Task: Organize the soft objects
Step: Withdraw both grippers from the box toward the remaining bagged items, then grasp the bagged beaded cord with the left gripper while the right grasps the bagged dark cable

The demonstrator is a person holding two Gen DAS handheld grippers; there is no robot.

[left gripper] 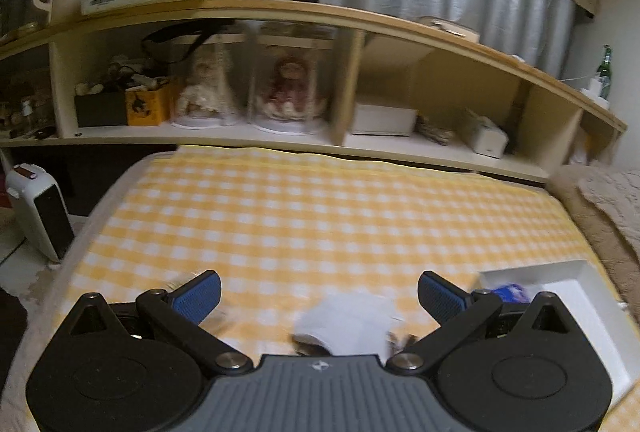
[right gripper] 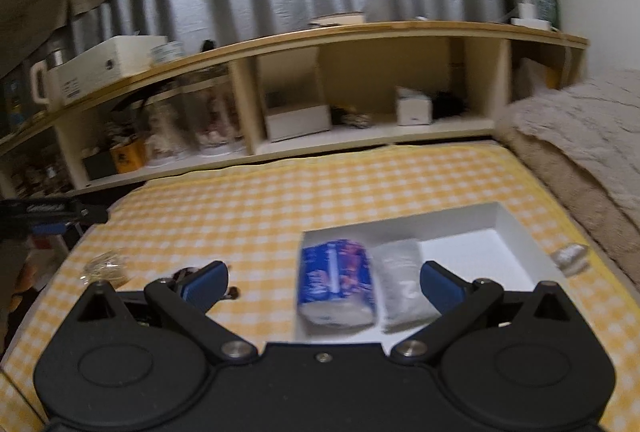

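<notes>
In the right wrist view a white tray (right gripper: 516, 232) lies on the yellow checked cloth. A blue tissue pack (right gripper: 336, 282) and a grey-white soft packet (right gripper: 402, 286) lie side by side in its near left part. My right gripper (right gripper: 322, 282) hovers open above them, holding nothing. In the left wrist view my left gripper (left gripper: 319, 294) is open over a white soft packet (left gripper: 352, 324) on the cloth, its fingers well apart from it. The tray (left gripper: 576, 292) shows at the right there, with the blue pack (left gripper: 510, 292) peeking behind the right finger.
A clear crinkly bag (right gripper: 105, 266) and a small dark metal item (right gripper: 232, 292) lie on the cloth at left; another clear packet (right gripper: 570, 256) sits right of the tray. A cluttered wooden shelf (left gripper: 280, 9) runs behind; a beige blanket (right gripper: 580, 135) is at right, a white heater (left gripper: 40, 211) at left.
</notes>
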